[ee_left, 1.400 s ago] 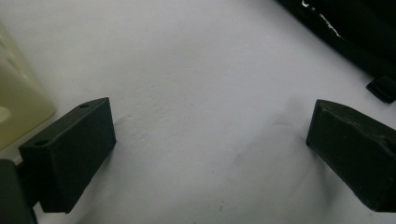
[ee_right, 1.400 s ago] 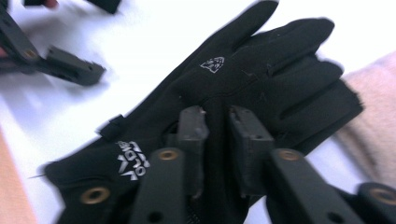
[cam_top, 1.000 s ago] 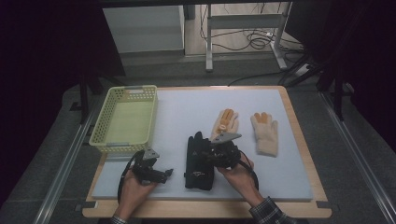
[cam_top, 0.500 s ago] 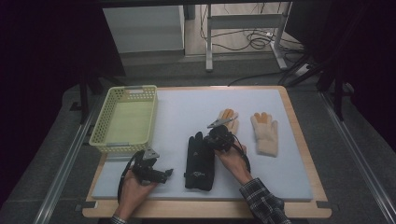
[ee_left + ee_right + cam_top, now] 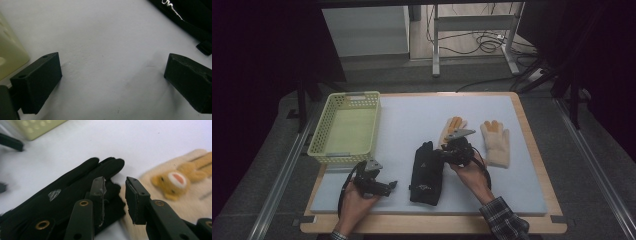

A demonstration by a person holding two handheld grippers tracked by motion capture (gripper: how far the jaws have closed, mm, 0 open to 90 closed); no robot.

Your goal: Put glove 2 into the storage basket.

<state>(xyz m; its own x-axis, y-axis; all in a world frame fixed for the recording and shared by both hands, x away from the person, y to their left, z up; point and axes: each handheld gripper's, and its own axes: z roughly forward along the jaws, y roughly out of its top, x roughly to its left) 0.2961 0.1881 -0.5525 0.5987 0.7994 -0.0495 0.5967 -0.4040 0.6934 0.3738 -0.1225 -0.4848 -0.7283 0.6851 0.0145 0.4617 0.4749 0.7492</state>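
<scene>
Honestly, the right gripper [image 5: 113, 195] sits at the black glove's [image 5: 427, 170] 2 o'clock edge, jaws just reopened and released, nothing between them. Clamping here could snag the cream teddy glove [image 5: 175, 187] touching it too. Left gripper [image 5: 384, 186] rests open on the surface [image 5: 412, 120].

High view looks down from above; both gripper views sit close, sharing the black glove [image 5: 427, 172].
</scene>
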